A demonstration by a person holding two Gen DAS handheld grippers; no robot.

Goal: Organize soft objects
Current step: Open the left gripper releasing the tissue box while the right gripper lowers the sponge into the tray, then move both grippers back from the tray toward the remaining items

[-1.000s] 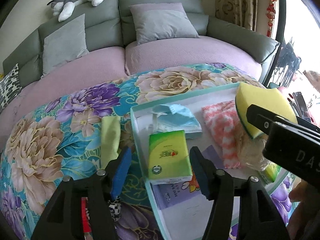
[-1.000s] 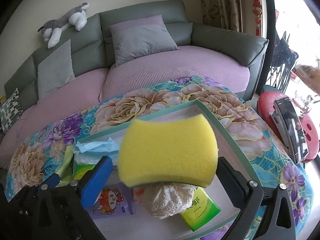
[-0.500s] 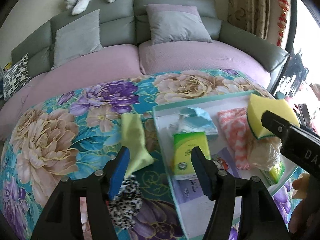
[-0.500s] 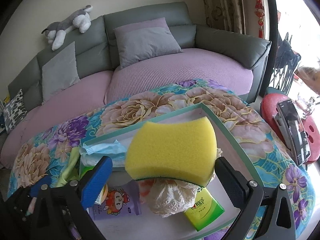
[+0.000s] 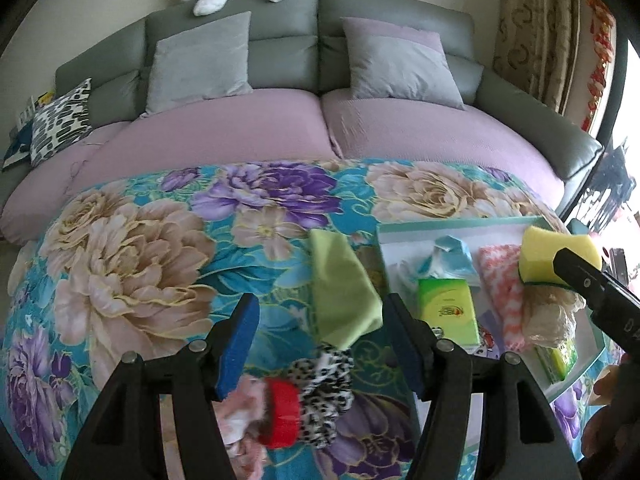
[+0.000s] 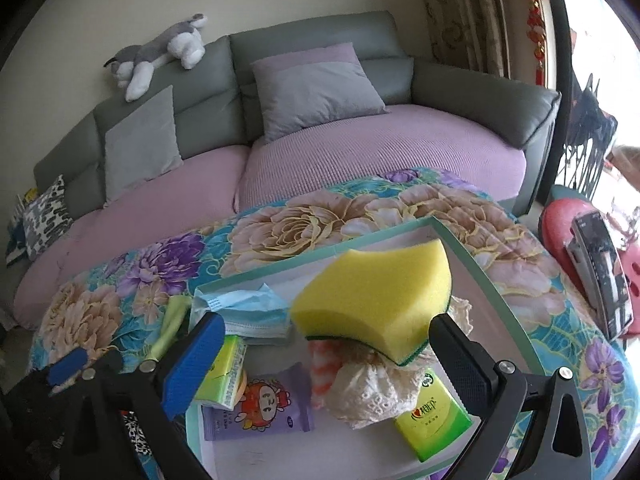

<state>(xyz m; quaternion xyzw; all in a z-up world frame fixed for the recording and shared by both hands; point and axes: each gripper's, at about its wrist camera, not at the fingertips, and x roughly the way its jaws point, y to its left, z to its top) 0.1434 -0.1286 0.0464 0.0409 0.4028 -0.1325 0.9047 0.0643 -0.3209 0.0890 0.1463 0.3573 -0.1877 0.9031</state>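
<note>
Blue-padded jaws of the left gripper (image 5: 320, 346) stand spread and empty above a green cloth (image 5: 342, 288), a leopard-print scrunchie (image 5: 324, 396) and a red band (image 5: 282, 412) lying on the floral cover (image 5: 132, 256). Spread too, the right gripper (image 6: 320, 356) has a yellow sponge (image 6: 376, 300) resting between its jaws atop a lace bundle (image 6: 372, 388) in the white tray (image 6: 472, 260), whose teal rim nears the cover's edge. Beyond lies a lilac-cushioned sofa (image 6: 360, 152).

Around the tray (image 5: 456, 225)
Left of it lies a folded cloth (image 5: 340, 288); inside, a sponge (image 6: 380, 300) rests atop a lace bundle (image 6: 372, 392).
</note>
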